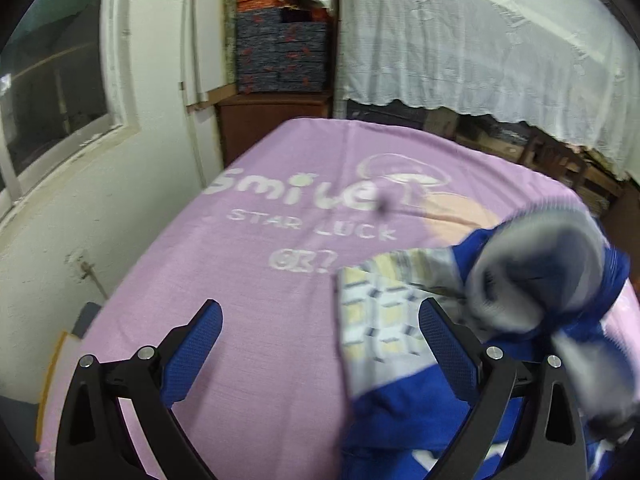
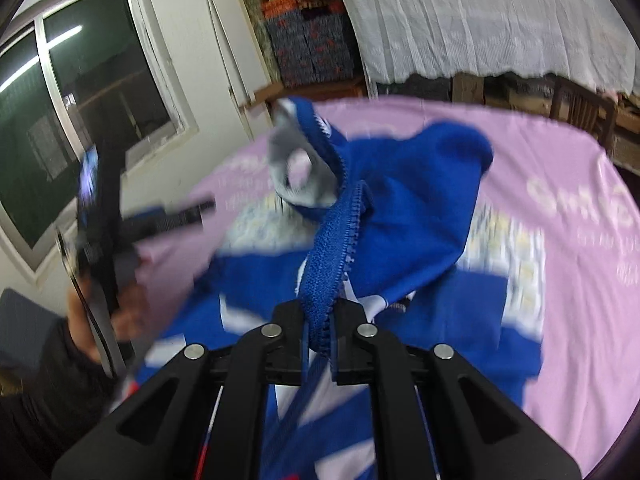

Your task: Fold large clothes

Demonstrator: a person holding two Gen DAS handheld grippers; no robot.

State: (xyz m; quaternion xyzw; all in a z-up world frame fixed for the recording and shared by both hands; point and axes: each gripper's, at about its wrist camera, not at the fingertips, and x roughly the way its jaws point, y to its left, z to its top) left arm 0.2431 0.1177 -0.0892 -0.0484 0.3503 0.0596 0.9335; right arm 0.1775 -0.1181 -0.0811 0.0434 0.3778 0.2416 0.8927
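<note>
Item: one blue zip-front jacket [image 2: 420,208] with grey fleece lining and a pale checked panel, lying crumpled toward the near right part of our lilac printed bedspread [image 1: 248,264]. Fabric soft and matte; zipper tape toothed, coarse-woven; lining fuzzy; bedspread finely ribbed, printed with white lettering.

Our right gripper [image 2: 320,320] is clamped on the jacket's zipper edge, lifting it into a peak. Our left gripper [image 1: 320,344] stands spread wide and empty, with its right blue textured pad [image 1: 446,344] beside the checked panel.

The bedspread's far edge and left side lie bare.
</note>
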